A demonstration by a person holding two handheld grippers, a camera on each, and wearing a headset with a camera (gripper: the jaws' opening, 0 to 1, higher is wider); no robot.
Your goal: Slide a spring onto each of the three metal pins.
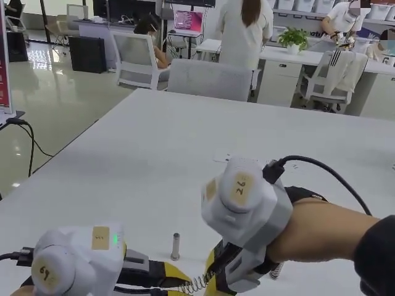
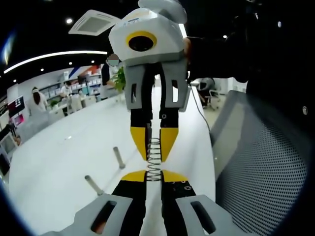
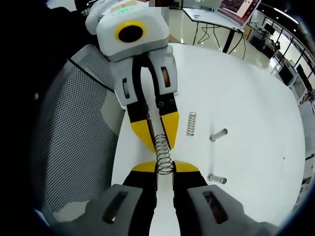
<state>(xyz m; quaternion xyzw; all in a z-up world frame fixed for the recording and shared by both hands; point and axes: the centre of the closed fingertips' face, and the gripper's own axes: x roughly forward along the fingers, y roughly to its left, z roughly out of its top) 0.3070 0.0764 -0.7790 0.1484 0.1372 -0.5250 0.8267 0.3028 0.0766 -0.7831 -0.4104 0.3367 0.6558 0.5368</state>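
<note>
One coil spring (image 2: 154,158) is stretched between the two grippers just above the white table (image 1: 154,160). My left gripper (image 2: 154,175) is shut on its near end. My right gripper (image 2: 154,143) faces it and is shut on the other end. In the right gripper view the same spring (image 3: 164,153) runs from my right gripper (image 3: 166,168) up to the left gripper (image 3: 158,135). Two upright metal pins (image 3: 218,134) (image 3: 216,179) stand bare beside them. A second spring (image 3: 191,124) lies flat on the table near the pins. In the head view, one pin (image 1: 176,246) stands just behind the held spring (image 1: 197,283).
A grey chair (image 1: 210,79) stands at the table's far edge and a mesh chair back (image 2: 266,167) is close behind the grippers. A black cable (image 1: 321,169) trails from the right gripper. People sit and stand at desks beyond the table.
</note>
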